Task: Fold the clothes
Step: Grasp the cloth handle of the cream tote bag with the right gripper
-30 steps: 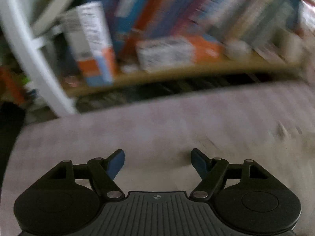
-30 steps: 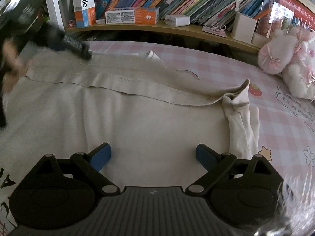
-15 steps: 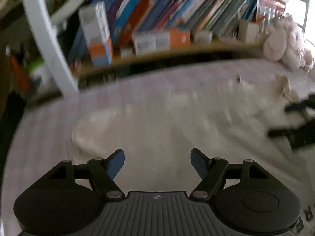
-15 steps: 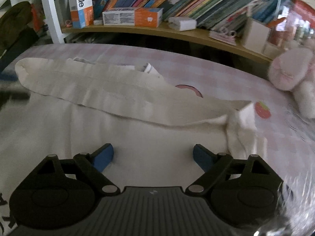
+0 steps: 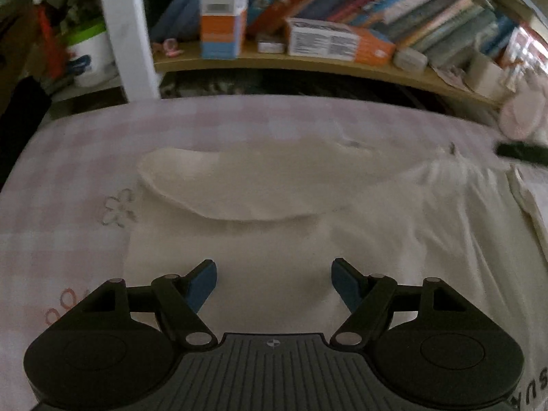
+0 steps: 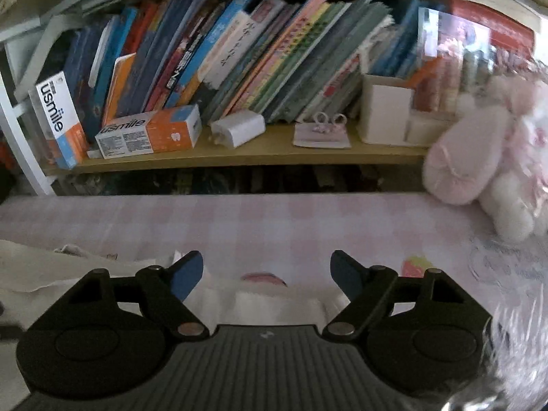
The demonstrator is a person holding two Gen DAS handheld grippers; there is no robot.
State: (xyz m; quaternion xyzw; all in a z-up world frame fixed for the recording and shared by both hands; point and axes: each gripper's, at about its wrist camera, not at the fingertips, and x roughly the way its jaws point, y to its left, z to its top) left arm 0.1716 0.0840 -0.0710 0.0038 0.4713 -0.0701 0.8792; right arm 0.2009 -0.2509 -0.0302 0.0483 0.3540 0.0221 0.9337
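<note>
A cream garment (image 5: 342, 226) lies spread on the pink checked bed sheet (image 5: 68, 226), with a sleeve (image 5: 239, 185) folded across its top. My left gripper (image 5: 274, 279) is open and empty, hovering over the garment's left part. My right gripper (image 6: 267, 274) is open and empty, tilted up toward the bookshelf, over the garment's far edge (image 6: 274, 304). Part of the garment (image 6: 41, 267) shows at the left of the right wrist view. The right gripper's dark tip (image 5: 520, 152) shows at the right edge of the left wrist view.
A wooden shelf (image 6: 257, 152) with several books (image 6: 274, 51) and toothpaste boxes (image 6: 150, 132) runs behind the bed. A pink plush toy (image 6: 486, 157) sits at the right. A white shelf post (image 5: 126, 34) and a white pot (image 5: 90, 54) stand at the left.
The left gripper pulled back and steadied over the garment. The right gripper moved forward and tilted up, so the shelf now fills its view. Both stayed open.
</note>
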